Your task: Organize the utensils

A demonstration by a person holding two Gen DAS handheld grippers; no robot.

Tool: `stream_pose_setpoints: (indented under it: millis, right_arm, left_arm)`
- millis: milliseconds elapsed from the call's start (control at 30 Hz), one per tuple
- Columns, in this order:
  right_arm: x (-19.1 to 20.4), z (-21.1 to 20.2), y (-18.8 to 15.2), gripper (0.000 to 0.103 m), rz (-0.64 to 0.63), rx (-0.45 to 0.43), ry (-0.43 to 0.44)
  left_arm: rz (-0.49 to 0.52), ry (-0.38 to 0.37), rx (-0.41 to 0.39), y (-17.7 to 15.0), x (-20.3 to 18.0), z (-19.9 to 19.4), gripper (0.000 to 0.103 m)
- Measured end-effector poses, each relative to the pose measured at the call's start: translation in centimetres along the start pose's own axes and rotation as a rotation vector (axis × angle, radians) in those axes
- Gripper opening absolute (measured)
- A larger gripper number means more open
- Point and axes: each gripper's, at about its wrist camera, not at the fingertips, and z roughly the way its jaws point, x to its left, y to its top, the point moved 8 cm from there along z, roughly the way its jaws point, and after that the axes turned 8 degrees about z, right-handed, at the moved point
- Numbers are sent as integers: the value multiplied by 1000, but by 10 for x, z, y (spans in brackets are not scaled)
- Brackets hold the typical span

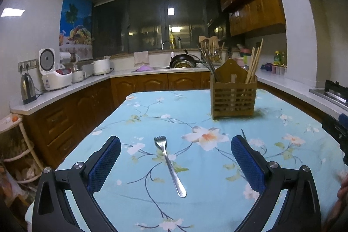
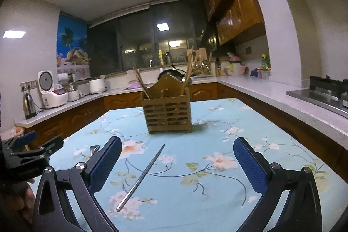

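A steel fork [image 1: 169, 164] lies on the blue floral tablecloth [image 1: 152, 112], tines pointing away, between the wide-open fingers of my left gripper [image 1: 176, 158], which is empty. A metal chopstick [image 2: 141, 177] lies on the cloth between the wide-open fingers of my right gripper [image 2: 177, 160], also empty. A slatted wooden utensil holder [image 1: 233, 95] stands further back on the table, with chopsticks [image 1: 253, 64] in it. It also shows in the right wrist view [image 2: 167, 112]. The fork's tines [image 2: 94, 148] peek out behind my right gripper's left finger.
Kitchen counters run around the table: a kettle [image 1: 27, 88], rice cookers [image 1: 54, 73] and a sink with a wok [image 1: 183, 60] on the left and back, a stove [image 2: 326, 90] on the right. The left gripper's body [image 2: 28, 151] is at the right view's left edge.
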Motion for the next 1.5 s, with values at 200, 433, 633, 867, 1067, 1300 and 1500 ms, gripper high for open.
stream_pose_setpoints:
  millis: [200,433,633,867,1067,1300,1500]
  right_arm:
    - [11,-5,-2,103,-41,-16,16]
    - [13,-5,-2,103,-39,-7,22]
    - [14,-6,-3,103,-39,-7,29]
    - [16,-8,-4,103,-38,-6,33]
    - [17,-8,-5,103,-39,-5,36]
    - [18,-8,-5,103,-37,-7,38]
    - [18,-8,-4,103,-34,-6,41]
  left_arm:
    - [0,-5,10,-8,2,-3,102]
    - [-10,-7,14,-7,6,-6,102]
    - [-13,-8,14,-7,6,-6,102]
    - [-24,-14,13,-6,6,-7,102]
    - [-19,-16,13,-7,6,-8,102]
    - [-21,-24,14,-6,3,-8,102]
    - [-24,-24,13,-6,3,-9,102]
